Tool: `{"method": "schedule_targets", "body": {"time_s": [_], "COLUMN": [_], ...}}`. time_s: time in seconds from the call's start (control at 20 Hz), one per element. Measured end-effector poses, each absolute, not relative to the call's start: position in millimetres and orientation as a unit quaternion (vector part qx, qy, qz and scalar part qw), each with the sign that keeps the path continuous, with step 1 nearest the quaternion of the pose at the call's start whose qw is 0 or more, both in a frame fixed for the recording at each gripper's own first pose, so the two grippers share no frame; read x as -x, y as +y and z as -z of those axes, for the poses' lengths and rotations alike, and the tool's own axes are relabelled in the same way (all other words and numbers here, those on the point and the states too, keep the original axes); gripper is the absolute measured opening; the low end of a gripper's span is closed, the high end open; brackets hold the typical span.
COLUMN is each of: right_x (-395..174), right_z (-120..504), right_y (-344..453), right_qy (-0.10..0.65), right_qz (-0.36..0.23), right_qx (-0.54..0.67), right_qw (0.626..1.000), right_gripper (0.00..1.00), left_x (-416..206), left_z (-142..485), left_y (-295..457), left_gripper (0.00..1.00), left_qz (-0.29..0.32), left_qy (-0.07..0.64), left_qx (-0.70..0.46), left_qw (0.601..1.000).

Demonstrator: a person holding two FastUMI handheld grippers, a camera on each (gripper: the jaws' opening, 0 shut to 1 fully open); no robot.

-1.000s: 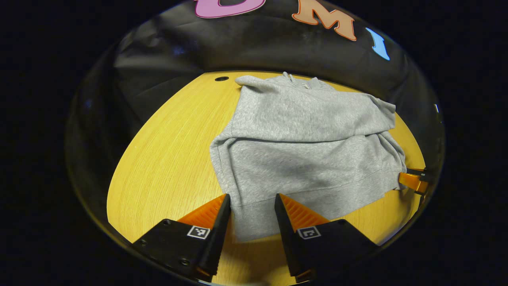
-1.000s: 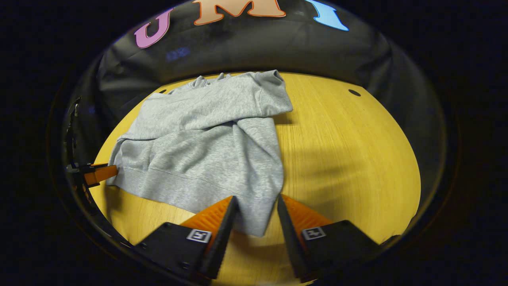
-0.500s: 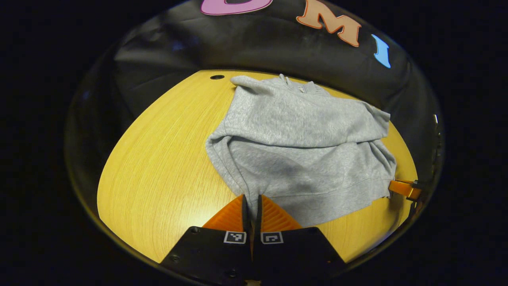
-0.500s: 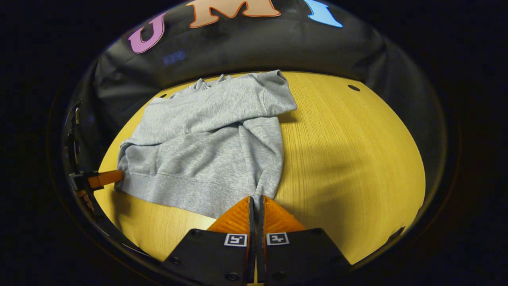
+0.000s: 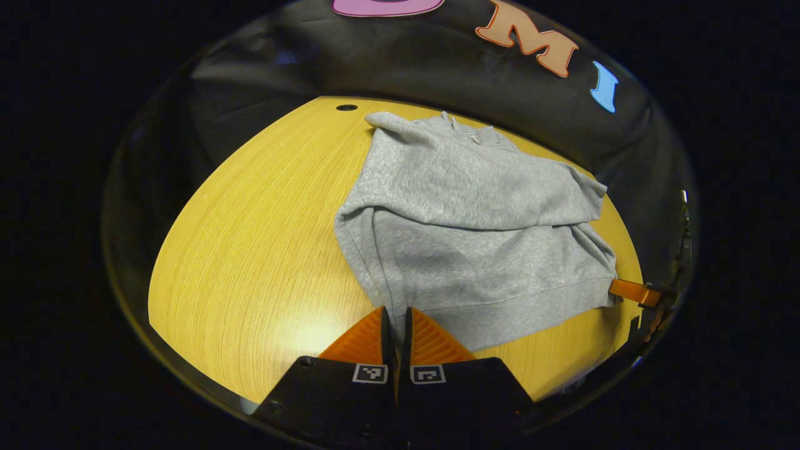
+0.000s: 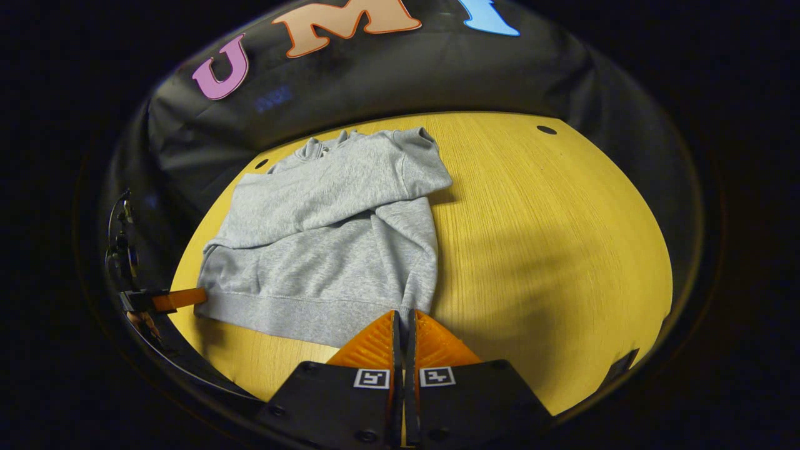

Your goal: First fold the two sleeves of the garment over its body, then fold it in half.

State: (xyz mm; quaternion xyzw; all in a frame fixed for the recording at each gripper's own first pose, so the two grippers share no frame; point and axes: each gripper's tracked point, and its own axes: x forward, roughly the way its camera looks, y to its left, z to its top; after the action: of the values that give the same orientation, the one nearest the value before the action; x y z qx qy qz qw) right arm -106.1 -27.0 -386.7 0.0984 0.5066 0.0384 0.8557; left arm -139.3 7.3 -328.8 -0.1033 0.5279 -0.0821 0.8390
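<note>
The grey garment (image 5: 475,237) lay on the wooden table (image 5: 250,250), sleeves folded over its body. The left gripper (image 5: 396,310) was clamped on one near hem corner, and the right gripper (image 6: 405,314) pinched the other hem corner.

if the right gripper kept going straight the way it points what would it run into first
Probably the grey sweatshirt itself: the right gripper is shut on its near hem corner, and the folded body lies just ahead. Depth is unclear.
</note>
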Motion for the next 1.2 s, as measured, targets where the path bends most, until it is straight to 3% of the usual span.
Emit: {"method": "schedule_targets", "body": {"time_s": [0.45,0.75,0.95,1.2], "right_x": [83.9,33.0,-6.4,-56.0], "right_z": [344.3,305.5,273.0,274.9], "right_y": [-25.1,-22.2,-21.2,-19.4], "right_qy": [0.479,0.442,0.418,0.416], "right_qz": [-0.058,-0.059,-0.055,-0.046], "right_qx": [-0.134,-0.214,-0.259,-0.284], "right_qw": [0.866,0.869,0.869,0.863], "right_gripper": [0.04,0.03,0.03,0.03], "left_x": [114.7,71.2,43.0,-0.6], "left_z": [293.1,262.1,250.9,244.8], "left_y": [8.5,7.2,9.2,9.0], "left_gripper": [0.0,0.0,0.0,0.0], "left_qz": [0.085,0.084,0.078,0.071], "left_qy": [0.512,0.473,0.471,0.472], "left_qx": [0.125,0.127,0.152,0.198], "left_qw": [0.845,0.868,0.865,0.856]}}
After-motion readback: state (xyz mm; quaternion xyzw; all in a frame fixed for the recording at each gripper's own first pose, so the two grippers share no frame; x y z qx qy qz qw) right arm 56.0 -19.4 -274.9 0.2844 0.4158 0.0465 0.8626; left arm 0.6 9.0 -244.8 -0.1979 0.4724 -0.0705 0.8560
